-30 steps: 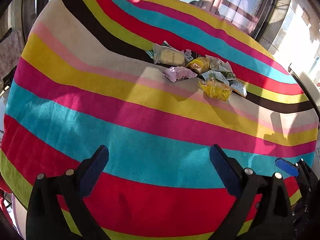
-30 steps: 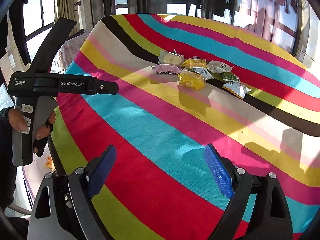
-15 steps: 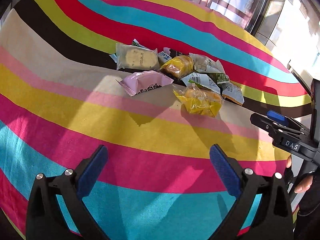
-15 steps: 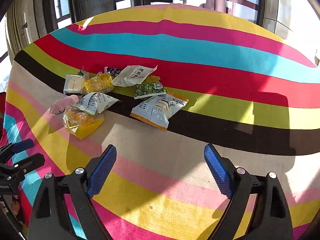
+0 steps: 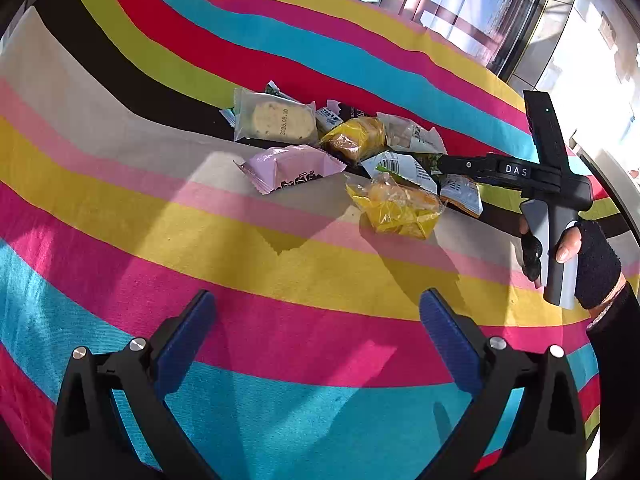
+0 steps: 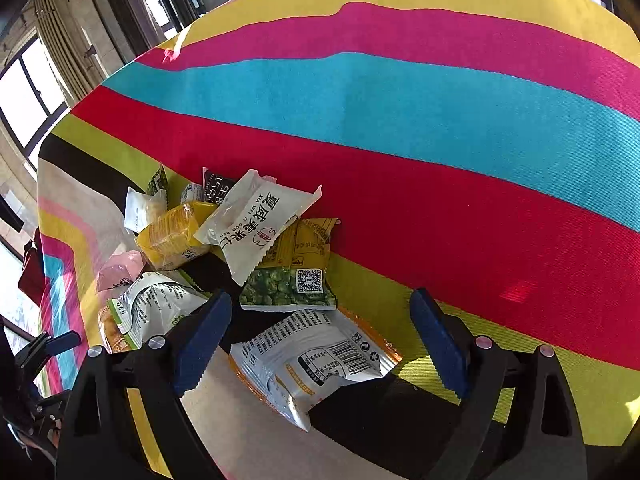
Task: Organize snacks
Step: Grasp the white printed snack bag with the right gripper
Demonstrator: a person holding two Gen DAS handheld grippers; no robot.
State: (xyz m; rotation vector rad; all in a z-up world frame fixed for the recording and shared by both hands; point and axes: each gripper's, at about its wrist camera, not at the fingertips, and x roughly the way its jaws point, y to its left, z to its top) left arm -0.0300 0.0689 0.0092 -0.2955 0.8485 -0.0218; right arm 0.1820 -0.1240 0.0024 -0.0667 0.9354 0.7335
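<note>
Blue-padded right tongs spread above packet.

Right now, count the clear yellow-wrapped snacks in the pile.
2. One yellow-wrapped snack lies at the pile's near edge by the pink packet; the other sits mid-pile beside the round biscuit pack. More may be buried underneath.

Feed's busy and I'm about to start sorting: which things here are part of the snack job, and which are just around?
Job:
pink packet
biscuit packet
yellow bag
green pea packet
silver pouch, between the open right hand-held gripper fingers
left hand-held gripper, open

Just around:
striped cloth
curtain
windows
</note>
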